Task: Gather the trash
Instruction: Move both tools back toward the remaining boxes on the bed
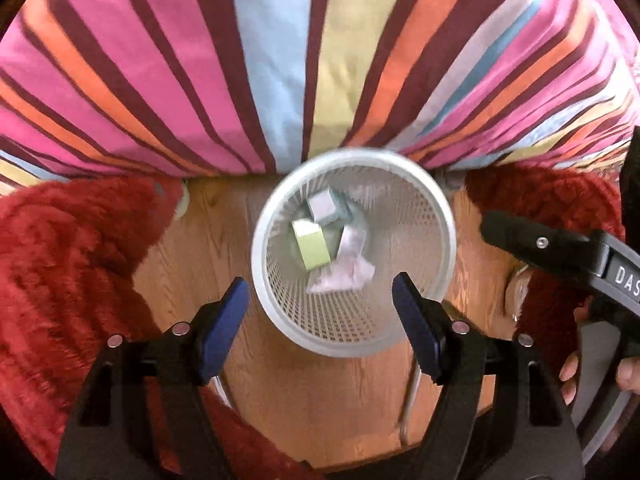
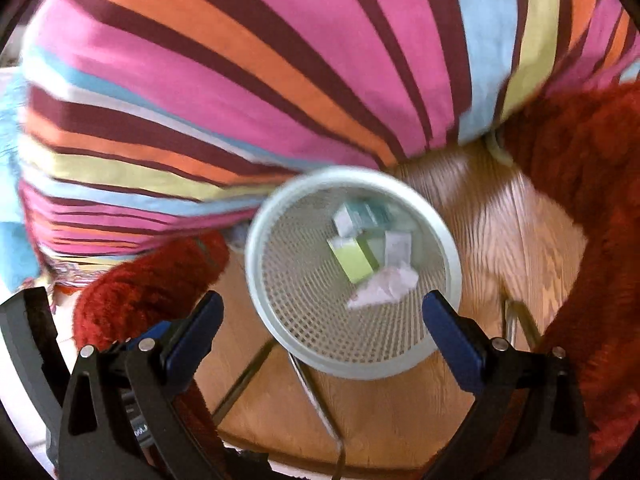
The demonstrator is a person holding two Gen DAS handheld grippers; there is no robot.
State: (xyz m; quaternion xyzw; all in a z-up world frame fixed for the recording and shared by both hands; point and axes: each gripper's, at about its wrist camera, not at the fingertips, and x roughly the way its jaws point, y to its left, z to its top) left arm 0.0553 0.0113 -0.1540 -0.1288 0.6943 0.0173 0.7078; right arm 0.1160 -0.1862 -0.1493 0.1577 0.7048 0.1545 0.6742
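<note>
Both grippers hang over the round white mesh plastic wastebasket (image 1: 354, 252), nothing between the fingers: left gripper (image 1: 320, 316) partly spread, right gripper (image 2: 322, 328) wide apart. Inside sit a lime-green cardboard box (image 1: 312, 248) at 9 o'clock and crumpled white paper (image 1: 344, 278) at 6.

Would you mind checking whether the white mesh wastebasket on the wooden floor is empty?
No, the white mesh wastebasket holds a pale green box, a small white box and crumpled white paper.
</note>
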